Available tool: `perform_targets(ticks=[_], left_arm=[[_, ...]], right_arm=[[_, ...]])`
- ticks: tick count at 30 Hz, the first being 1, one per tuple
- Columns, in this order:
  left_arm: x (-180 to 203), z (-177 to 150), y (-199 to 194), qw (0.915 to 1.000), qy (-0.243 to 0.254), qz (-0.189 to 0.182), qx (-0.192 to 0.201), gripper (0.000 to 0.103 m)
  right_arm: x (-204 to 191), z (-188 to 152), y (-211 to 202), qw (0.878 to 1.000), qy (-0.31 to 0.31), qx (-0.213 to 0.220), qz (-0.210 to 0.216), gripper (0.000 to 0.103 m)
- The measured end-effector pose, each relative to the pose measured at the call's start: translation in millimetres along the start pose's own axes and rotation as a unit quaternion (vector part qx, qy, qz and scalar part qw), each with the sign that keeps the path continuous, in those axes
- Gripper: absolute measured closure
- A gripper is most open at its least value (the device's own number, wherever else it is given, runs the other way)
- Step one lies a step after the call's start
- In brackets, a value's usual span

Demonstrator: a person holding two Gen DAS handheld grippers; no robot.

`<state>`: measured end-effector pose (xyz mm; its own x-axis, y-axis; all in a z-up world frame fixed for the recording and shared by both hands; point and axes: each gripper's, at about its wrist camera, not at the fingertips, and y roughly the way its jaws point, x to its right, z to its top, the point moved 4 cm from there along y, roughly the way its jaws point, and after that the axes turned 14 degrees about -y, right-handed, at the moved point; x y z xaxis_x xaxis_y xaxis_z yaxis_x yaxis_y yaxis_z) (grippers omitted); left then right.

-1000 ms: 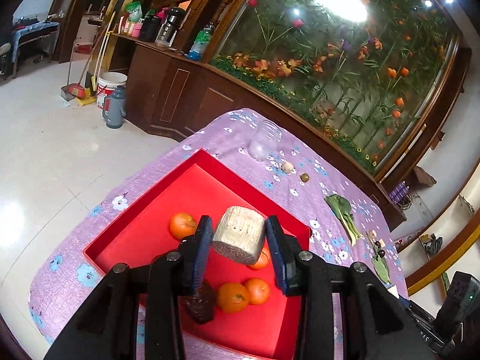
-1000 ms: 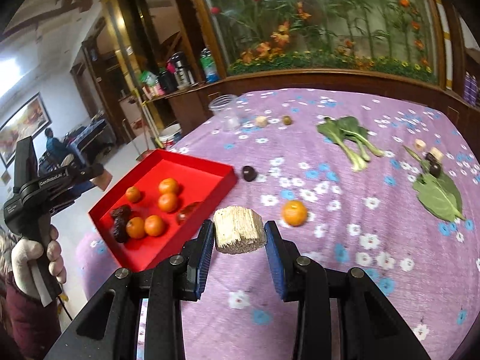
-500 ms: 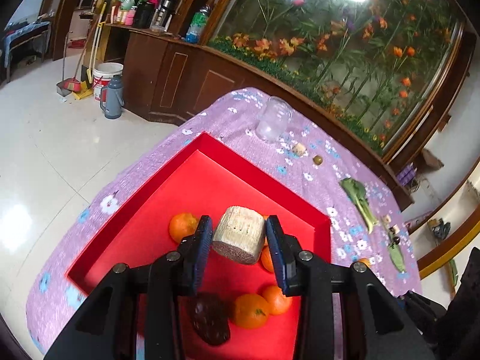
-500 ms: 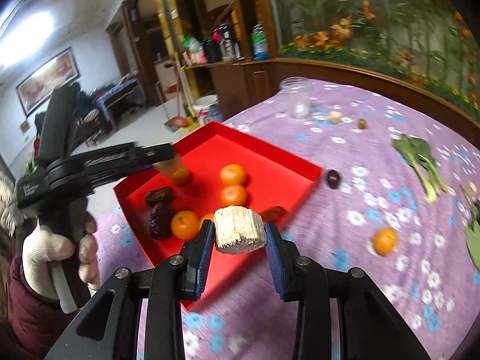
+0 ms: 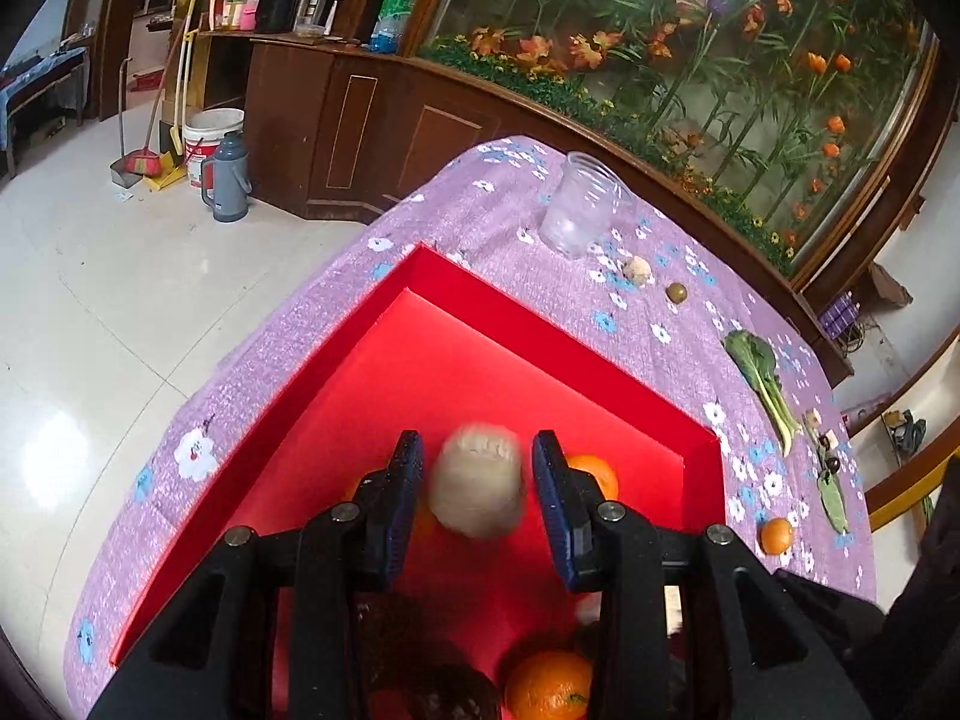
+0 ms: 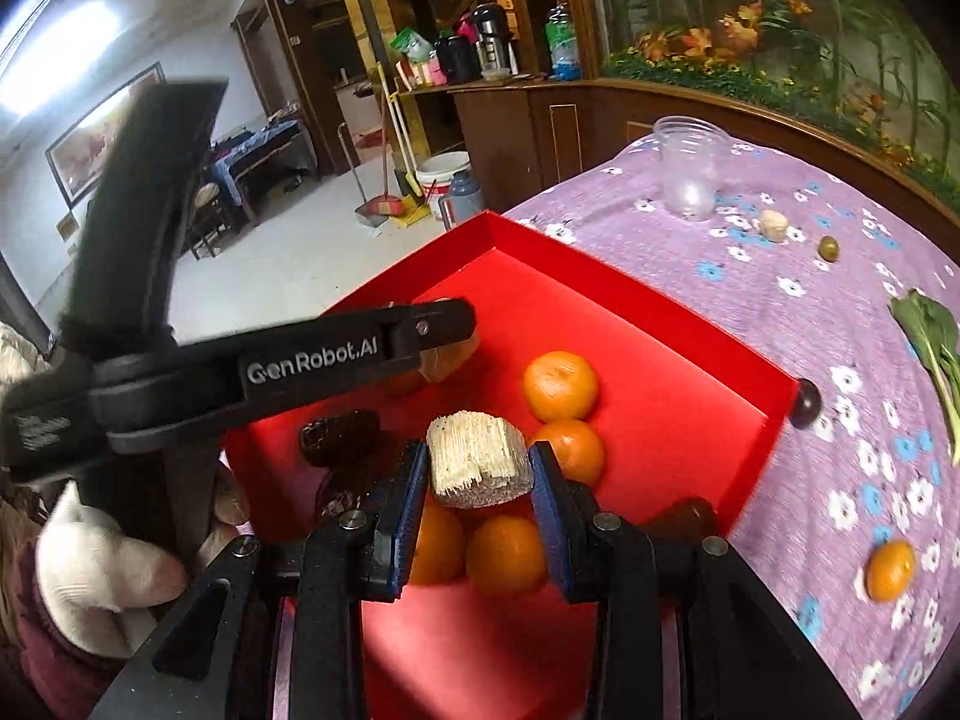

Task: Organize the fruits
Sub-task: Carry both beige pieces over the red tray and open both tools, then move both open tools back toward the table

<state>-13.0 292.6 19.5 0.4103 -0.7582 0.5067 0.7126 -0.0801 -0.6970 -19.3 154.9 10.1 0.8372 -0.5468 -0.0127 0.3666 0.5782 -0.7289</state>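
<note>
A red tray (image 5: 480,372) lies on the purple flowered cloth, with several oranges (image 6: 561,385) and dark dates (image 6: 339,435) in it. My left gripper (image 5: 474,450) hangs over the tray; a pale fibrous chunk (image 5: 477,489) sits blurred between its pads with a gap on each side, so it is loose. From the right wrist view that left gripper (image 6: 444,330) reaches in from the left, a tan chunk under its tip. My right gripper (image 6: 479,447) is shut on a second pale fibrous chunk (image 6: 474,468) above the oranges at the tray's near side.
On the cloth outside the tray lie one orange (image 6: 890,570), a dark round fruit (image 6: 807,403) against the tray's rim, a clear plastic cup (image 5: 582,204), a leafy green (image 5: 762,378), a small green fruit (image 5: 677,292) and a pale lump (image 5: 637,270). A gloved hand (image 6: 102,564) holds the left gripper.
My right gripper swung left from over the cloth to over the tray, chunk still gripped. The left gripper moved further over the tray, and its chunk, held sharp before, now shows blurred and loose.
</note>
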Motion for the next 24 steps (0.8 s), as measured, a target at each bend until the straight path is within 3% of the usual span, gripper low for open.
perform_targets(ticks=[3, 13, 24], left_arm=[[-5.4, 4.9, -6.3, 0.9997, -0.018, -0.012, 0.009, 0.051], [-22.7, 12.5, -47.9, 0.9951, -0.074, -0.047, 0.047, 0.042], [-26.4, -0.3, -76.0, 0.9933, -0.088, -0.046, 0.06, 0.04]], right_arm=[[-0.5, 1.1, 7.9, 1.0, -0.002, -0.001, 0.002, 0.064], [12.5, 1.7, 0.3, 1.0, 0.015, 0.015, 0.002, 0.059], [81.1, -32.2, -61.4, 0.989, 0.136, 0.054, -0.027, 0.051]])
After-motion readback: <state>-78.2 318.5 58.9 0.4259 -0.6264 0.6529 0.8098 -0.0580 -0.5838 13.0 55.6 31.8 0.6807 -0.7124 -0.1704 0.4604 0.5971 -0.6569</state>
